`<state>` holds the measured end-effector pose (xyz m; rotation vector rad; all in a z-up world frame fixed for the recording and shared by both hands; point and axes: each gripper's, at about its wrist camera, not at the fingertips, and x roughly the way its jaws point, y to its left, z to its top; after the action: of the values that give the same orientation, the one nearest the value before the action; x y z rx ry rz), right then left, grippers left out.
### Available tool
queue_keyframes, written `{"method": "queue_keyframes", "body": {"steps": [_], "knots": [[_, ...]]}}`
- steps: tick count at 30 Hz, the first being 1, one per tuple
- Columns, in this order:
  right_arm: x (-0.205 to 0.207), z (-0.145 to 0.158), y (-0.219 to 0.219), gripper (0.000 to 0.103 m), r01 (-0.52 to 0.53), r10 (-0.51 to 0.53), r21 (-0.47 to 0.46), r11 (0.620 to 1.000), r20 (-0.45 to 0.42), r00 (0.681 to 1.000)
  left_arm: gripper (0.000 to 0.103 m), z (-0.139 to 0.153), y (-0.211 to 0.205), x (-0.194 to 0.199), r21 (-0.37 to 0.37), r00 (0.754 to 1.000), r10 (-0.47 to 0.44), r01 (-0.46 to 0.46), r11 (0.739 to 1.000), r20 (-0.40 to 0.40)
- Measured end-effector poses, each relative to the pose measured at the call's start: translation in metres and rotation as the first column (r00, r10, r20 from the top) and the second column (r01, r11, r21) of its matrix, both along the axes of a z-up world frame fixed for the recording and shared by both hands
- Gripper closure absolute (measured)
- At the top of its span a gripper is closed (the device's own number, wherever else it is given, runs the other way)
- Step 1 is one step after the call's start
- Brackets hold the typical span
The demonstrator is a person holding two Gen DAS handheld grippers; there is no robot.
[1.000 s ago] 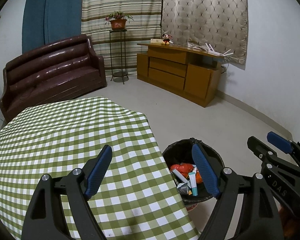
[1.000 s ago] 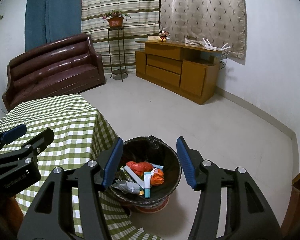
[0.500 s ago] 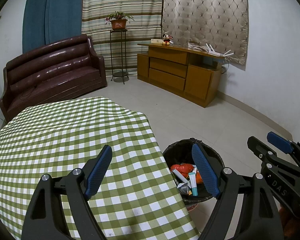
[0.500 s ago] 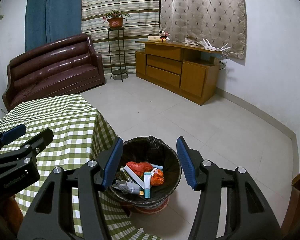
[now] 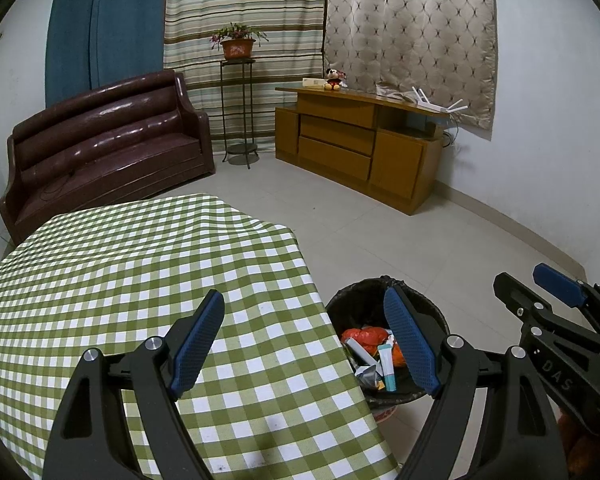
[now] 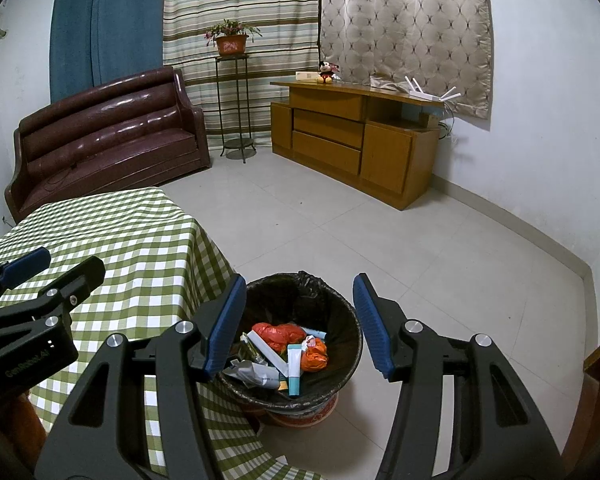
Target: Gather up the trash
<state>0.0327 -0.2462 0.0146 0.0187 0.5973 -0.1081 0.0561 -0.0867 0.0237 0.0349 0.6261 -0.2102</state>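
Where visible, bin's red base rightward only.

Both views are evenly lit by soft indoor light from above, slightly dim and cool. Focus is sharp with no motion blur. Fisheye bending curves walls and floor lines, dark vignetting fills the corners, and glare streaks the sofa.

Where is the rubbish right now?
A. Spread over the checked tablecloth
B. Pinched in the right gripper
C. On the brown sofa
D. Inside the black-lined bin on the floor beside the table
D. The orange wrappers and a small tube lie inside the bin, which stands on the floor beside the table; the right gripper is open with nothing between its fingers.
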Motion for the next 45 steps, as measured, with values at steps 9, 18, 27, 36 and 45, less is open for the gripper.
{"method": "queue_keyframes", "body": {"steps": [9,18,27,36,45], "knots": [[0.0,0.0,0.0,0.049,0.0,0.0,0.001,1.0,0.0,1.0,0.024,0.001,-0.001,-0.001,-0.002,1.0,0.001,-0.001,1.0,0.003],[0.0,0.0,0.001,0.049,0.0,0.0,0.0,1.0,-0.001,1.0,0.024,0.004,-0.003,-0.002,0.001,1.0,0.001,-0.001,1.0,0.002],[0.0,0.0,0.001,0.049,0.0,0.0,0.0,1.0,-0.002,1.0,0.024,0.003,-0.006,0.0,0.001,1.0,-0.001,0.001,1.0,-0.003],[0.0,0.001,0.001,0.049,-0.001,0.001,0.0,1.0,-0.002,1.0,0.021,0.0,-0.006,0.001,-0.029,1.0,-0.002,0.002,1.0,-0.001],[0.002,-0.007,0.014,0.049,-0.019,0.019,-0.011,1.0,-0.009,1.0,0.021,-0.006,0.007,0.003,0.014,0.999,0.042,-0.042,0.999,-0.008]]}}
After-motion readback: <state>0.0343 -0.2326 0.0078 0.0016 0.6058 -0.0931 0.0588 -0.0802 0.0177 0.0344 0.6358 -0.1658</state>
